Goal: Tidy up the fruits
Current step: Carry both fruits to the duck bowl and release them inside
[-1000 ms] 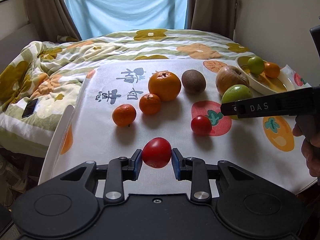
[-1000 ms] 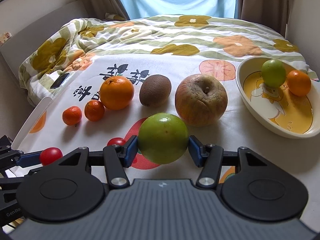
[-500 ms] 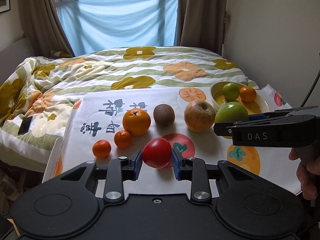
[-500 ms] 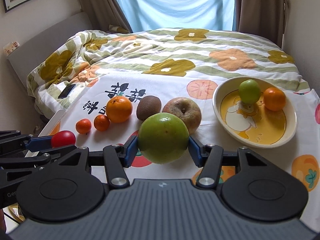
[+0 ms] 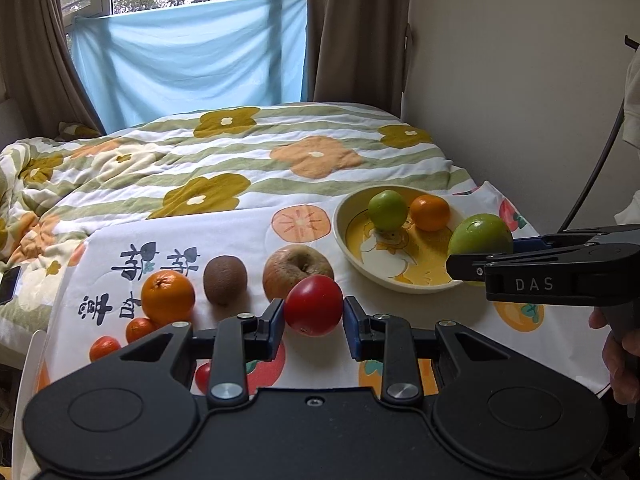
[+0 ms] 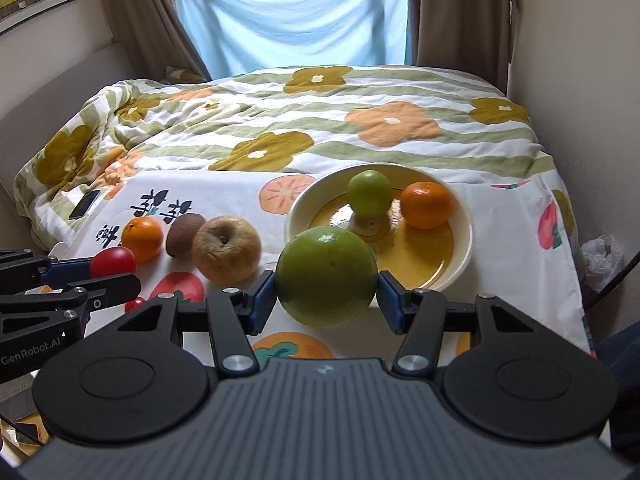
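On the cloth-covered table (image 5: 224, 232) at the foot of the bed, left gripper (image 5: 314, 318) has its blue pads clamped on a red tomato (image 5: 314, 305), held clear of the cloth, in front of the brownish apple (image 5: 294, 266). Right gripper (image 6: 326, 294) is clamped on a big green fruit (image 6: 326, 276), lifted at about 7 o'clock of the bowl (image 6: 466, 240), overlapping its near rim in view. Bowl already contains a small green fruit (image 6: 369, 194) at 12 o'clock and an orange mandarin (image 6: 426, 205) at 2 o'clock, just beside each other. Row on the cloth at 9 o'clock of the bowl: apple, kiwi (image 5: 225, 280), large orange (image 5: 167, 295). Two small mandarins (image 5: 140, 329) near the left gripper's body at 8 o'clock of the orange, partly hidden. Another small tomato (image 5: 203, 376) on the cloth under the left gripper. A hand (image 5: 622, 364) grips the right gripper's handle at the left view's right edge.
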